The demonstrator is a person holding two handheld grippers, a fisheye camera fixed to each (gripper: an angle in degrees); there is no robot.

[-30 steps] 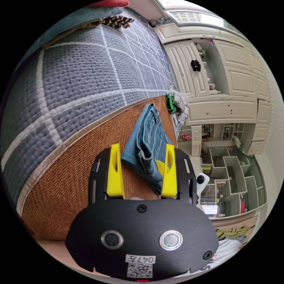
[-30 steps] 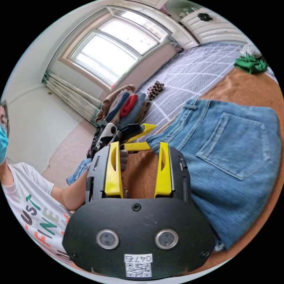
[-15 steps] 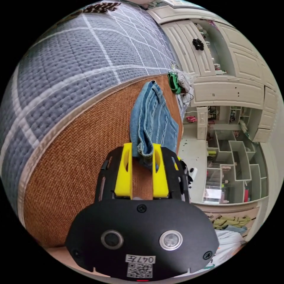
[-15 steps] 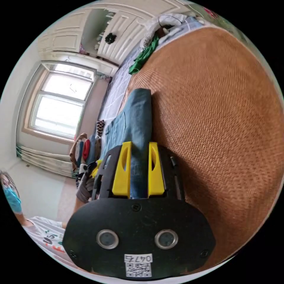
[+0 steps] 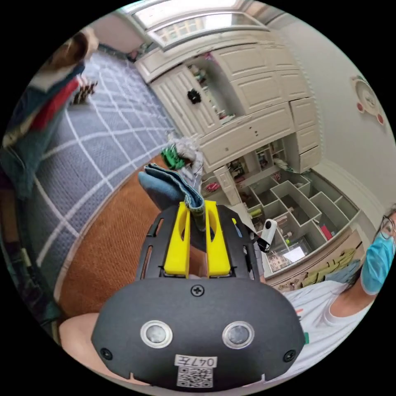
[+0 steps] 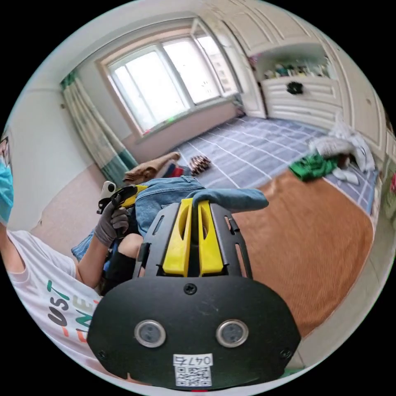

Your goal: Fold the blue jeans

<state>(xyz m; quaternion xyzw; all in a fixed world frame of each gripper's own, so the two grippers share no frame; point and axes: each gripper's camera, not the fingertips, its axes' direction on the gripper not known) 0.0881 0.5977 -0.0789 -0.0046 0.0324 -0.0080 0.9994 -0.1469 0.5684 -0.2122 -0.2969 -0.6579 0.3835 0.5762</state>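
Above the woven orange-brown mat (image 6: 313, 243), the folded blue denim jeans (image 6: 173, 198) hang lifted between 2 yellow-jawed black grippers: the left gripper (image 5: 197, 218) pinches one edge of the bundle, the right gripper (image 6: 194, 210) another, each pair of jaws pressed together on cloth. Folding looks nearly finished, with the bundle apparently being carried; the next move calls for a level set-down so the layers do not slip apart. Beyond the mat lie a grey checked quilt (image 6: 255, 148), crumpled green cloth (image 6: 311, 166), cream panelled cupboards (image 5: 251, 90) and a bright window (image 6: 173, 82).
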